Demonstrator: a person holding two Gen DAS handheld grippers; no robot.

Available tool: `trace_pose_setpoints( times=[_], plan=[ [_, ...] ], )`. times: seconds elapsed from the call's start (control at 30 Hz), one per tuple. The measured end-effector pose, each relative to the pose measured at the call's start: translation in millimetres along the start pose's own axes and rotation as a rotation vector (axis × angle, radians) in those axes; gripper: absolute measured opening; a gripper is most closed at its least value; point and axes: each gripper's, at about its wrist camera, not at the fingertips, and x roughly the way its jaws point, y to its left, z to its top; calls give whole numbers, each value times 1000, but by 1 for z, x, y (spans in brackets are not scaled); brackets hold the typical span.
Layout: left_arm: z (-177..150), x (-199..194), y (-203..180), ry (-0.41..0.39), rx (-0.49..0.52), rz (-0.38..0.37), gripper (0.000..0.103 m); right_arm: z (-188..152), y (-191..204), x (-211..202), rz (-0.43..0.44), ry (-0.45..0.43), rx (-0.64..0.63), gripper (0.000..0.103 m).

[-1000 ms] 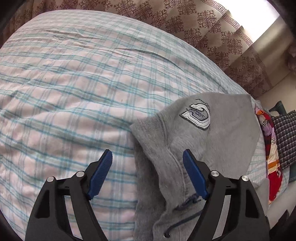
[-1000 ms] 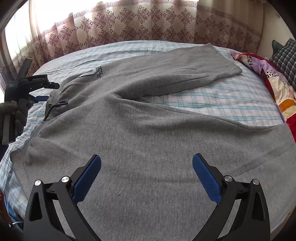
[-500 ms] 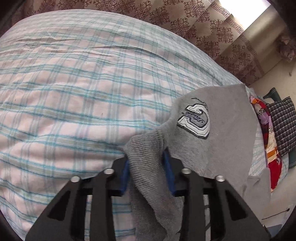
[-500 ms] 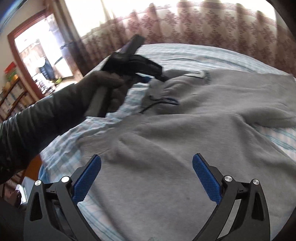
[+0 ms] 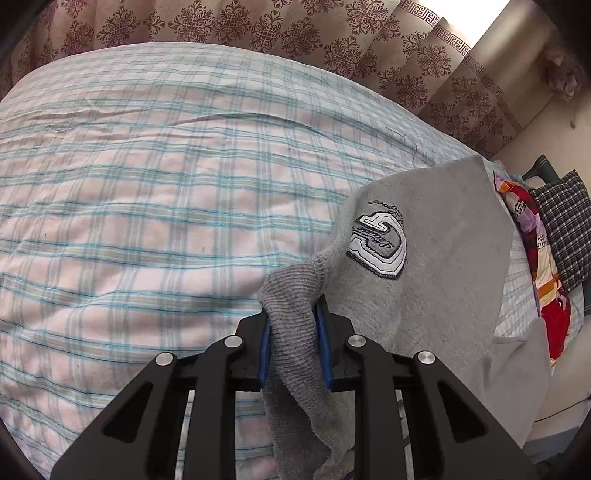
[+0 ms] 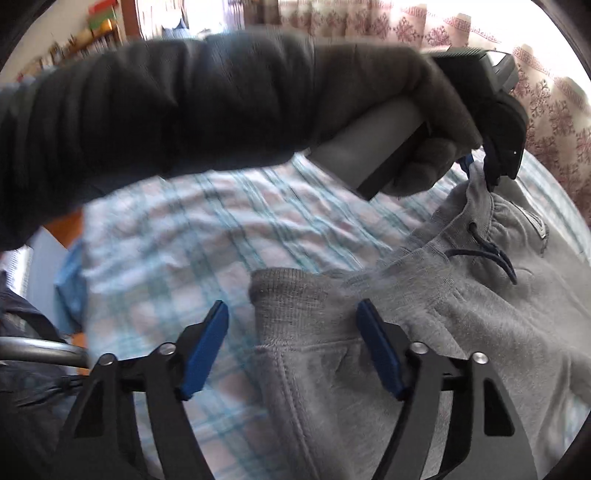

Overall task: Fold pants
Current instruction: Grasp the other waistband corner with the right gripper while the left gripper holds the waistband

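Observation:
Grey sweatpants (image 5: 443, 240) with a stitched logo patch (image 5: 376, 243) lie on a checked bed sheet (image 5: 147, 203). My left gripper (image 5: 292, 308) is closing, and its blue pads press on a bunched fold of the ribbed waistband (image 5: 291, 291), which stands raised off the sheet. In the right wrist view the same left gripper (image 6: 480, 166) pinches the waistband's far end, held by a gloved hand (image 6: 424, 110). My right gripper (image 6: 291, 306) is also closing. The near waistband corner (image 6: 295, 295) lies between its jaws, and the pads are clear of the cloth. A dark drawstring (image 6: 491, 254) hangs at the waist.
Patterned curtains (image 5: 295, 33) run behind the bed. A colourful quilt (image 5: 543, 266) and a checked pillow (image 5: 565, 229) lie at the right edge. A dark sleeve (image 6: 147, 103) crosses above the sheet (image 6: 166, 240). A metal rail (image 6: 37, 350) sits at the lower left.
My left gripper shut on the waistband and raised it slightly. My right gripper swung left from the pant leg to the near waistband corner, rolled, and its jaws narrowed.

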Motion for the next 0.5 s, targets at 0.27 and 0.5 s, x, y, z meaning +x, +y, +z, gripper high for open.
trace_pose_setpoints(
  times=[0.27, 0.5],
  plan=[
    [-1, -2, 8, -12, -37, -25, 21, 6, -21, -12, -62, -6, 104, 13],
    [18, -36, 21, -82, -78, -20, 19, 32, -29, -66, -47, -156, 149, 12]
  ],
)
